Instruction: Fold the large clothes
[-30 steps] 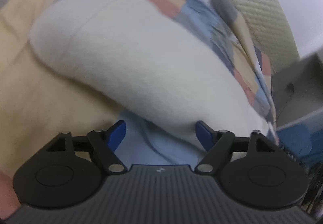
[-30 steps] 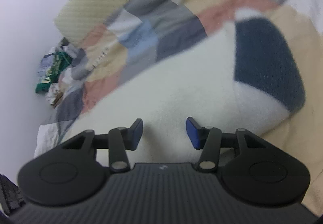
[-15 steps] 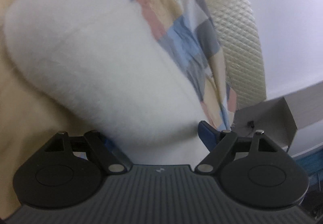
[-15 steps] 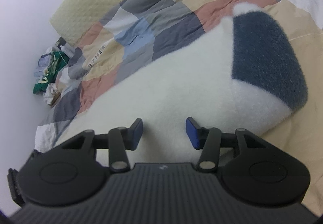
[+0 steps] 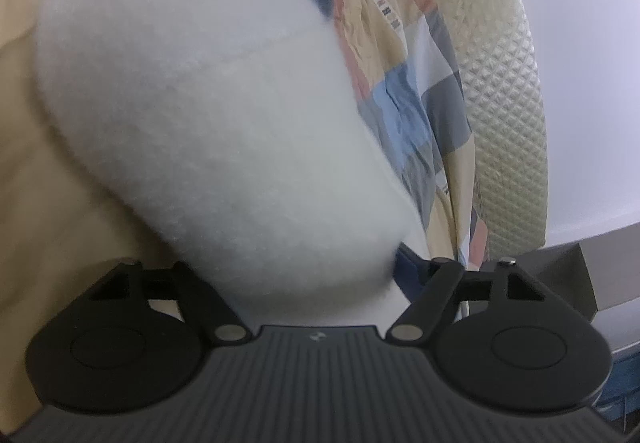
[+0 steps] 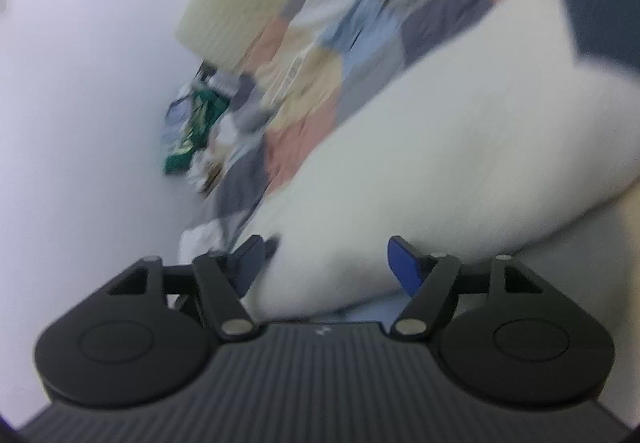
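Note:
A thick white fleece garment (image 5: 208, 131) with a dark blue panel (image 6: 592, 3) lies bunched on a bed. In the left wrist view it fills the middle and bulges between my left gripper's (image 5: 296, 267) wide-open jaws, hiding the left pad. In the right wrist view the same garment (image 6: 460, 163) runs from the lower middle to the upper right. My right gripper (image 6: 326, 267) is open with the fleece edge between its blue pads (image 6: 404, 267). This view is blurred.
A patchwork quilt (image 5: 416, 95) covers the bed beside a cream quilted headboard (image 5: 504, 83). A cream sheet (image 5: 36, 183) lies at left. A grey box (image 5: 600, 267) stands at right. A pile of clutter (image 6: 192, 131) sits by the white wall.
The left gripper has pushed in under the fleece, which now covers its left pad. The right gripper has opened wider and swung, blurring its view; the fleece sits lower right.

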The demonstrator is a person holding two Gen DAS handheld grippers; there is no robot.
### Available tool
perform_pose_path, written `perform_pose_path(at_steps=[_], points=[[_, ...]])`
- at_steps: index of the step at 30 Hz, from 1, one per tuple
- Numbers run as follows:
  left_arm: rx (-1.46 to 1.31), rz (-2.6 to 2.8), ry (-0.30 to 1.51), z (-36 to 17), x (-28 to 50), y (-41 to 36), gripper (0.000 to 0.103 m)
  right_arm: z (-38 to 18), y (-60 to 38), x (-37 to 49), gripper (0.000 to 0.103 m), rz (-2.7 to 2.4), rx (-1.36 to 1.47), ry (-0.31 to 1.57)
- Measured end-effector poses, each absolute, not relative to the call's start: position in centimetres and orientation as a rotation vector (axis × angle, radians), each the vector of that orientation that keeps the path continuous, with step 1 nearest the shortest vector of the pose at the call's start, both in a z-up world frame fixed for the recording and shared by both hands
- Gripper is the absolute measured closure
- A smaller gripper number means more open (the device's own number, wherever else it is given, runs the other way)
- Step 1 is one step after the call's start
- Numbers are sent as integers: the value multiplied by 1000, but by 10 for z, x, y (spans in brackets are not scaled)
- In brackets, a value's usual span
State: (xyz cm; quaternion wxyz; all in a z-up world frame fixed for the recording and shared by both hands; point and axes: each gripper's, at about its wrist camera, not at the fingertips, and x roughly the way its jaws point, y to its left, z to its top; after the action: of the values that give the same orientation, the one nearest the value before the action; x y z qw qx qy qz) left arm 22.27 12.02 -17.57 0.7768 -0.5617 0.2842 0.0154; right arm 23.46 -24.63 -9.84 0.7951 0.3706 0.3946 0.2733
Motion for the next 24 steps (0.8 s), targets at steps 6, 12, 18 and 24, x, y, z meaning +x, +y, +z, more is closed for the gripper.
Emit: perform_pose_path(at_steps=[6,12,18,24], points=[[-1160,40,573,-165,220,119,53,-135,-236,243,13,549,936,959],[-1181,30,570,-164,217,123,59,-157,-276,256,14,295,1074,856],[-1198,-5,594,-169,220,127,47,-166,-320,253,14,115,1242,739],[-1322,13,598,-182,216,139,25,-170,-328,250,14,89,1271,737]])
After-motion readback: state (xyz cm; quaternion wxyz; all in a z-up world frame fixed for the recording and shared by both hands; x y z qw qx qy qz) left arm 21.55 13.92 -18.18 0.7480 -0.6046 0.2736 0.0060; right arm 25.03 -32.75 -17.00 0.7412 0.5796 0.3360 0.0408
